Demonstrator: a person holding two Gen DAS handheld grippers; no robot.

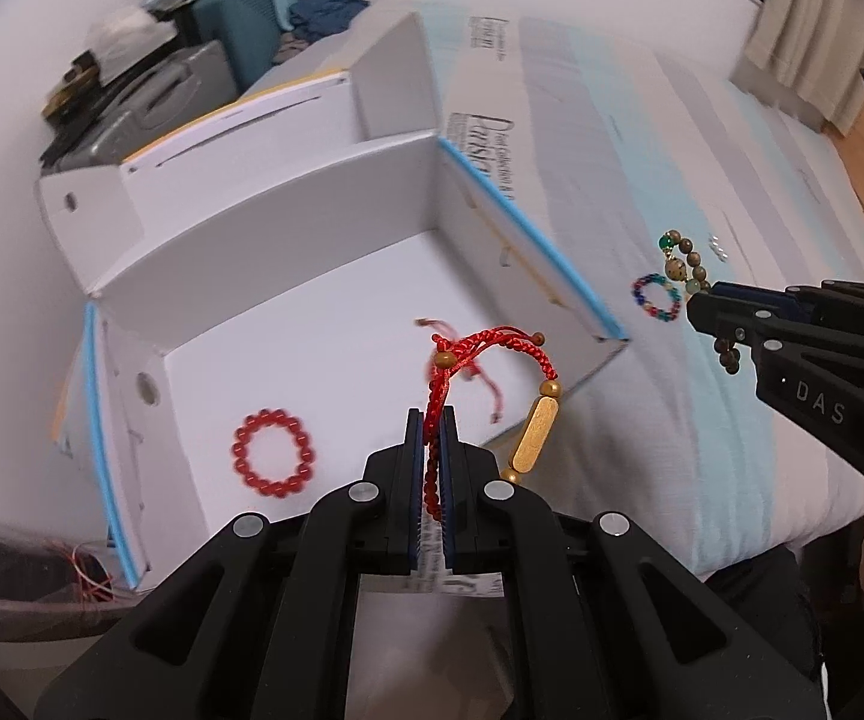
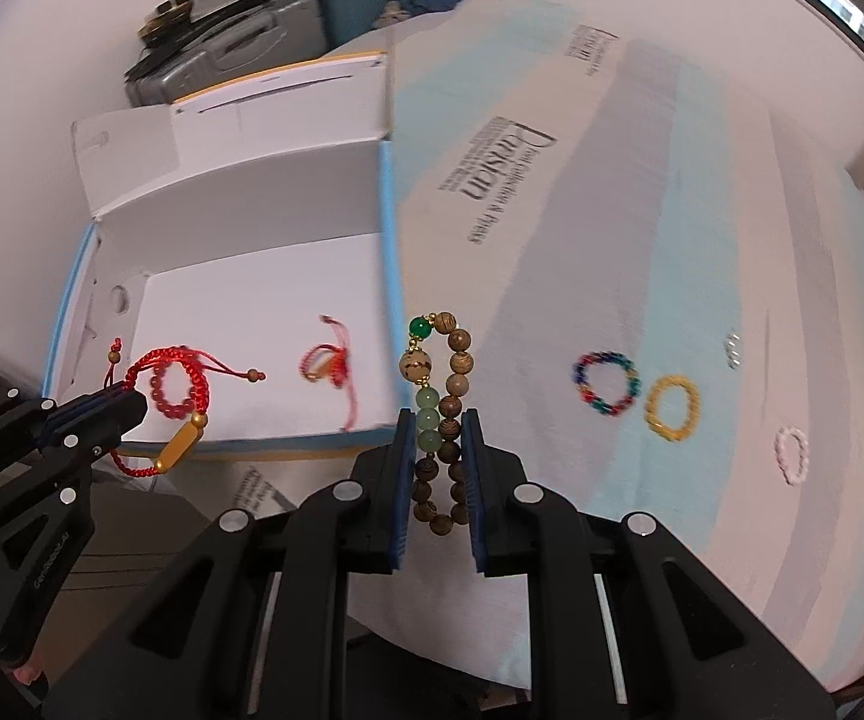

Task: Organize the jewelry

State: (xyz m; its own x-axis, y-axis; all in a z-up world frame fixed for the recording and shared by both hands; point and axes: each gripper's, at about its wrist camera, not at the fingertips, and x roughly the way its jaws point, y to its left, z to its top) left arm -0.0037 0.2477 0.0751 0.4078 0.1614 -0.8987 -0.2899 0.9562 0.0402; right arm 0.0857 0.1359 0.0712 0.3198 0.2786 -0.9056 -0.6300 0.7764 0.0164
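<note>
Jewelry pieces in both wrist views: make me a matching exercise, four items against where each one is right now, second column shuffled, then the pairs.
Items
1. Red braided cord bracelet with a gold bar charm
2. Brown wooden bead bracelet with green beads
3. Red round-bead bracelet
4. Yellow bead ring-shaped bracelet

Places
A. Lying on the floor of the white cardboard box
B. Clamped in the left gripper
C. Lying on the pale striped bed sheet
D. Clamped in the right gripper

Pairs: 1-B, 2-D, 3-A, 4-C
</note>
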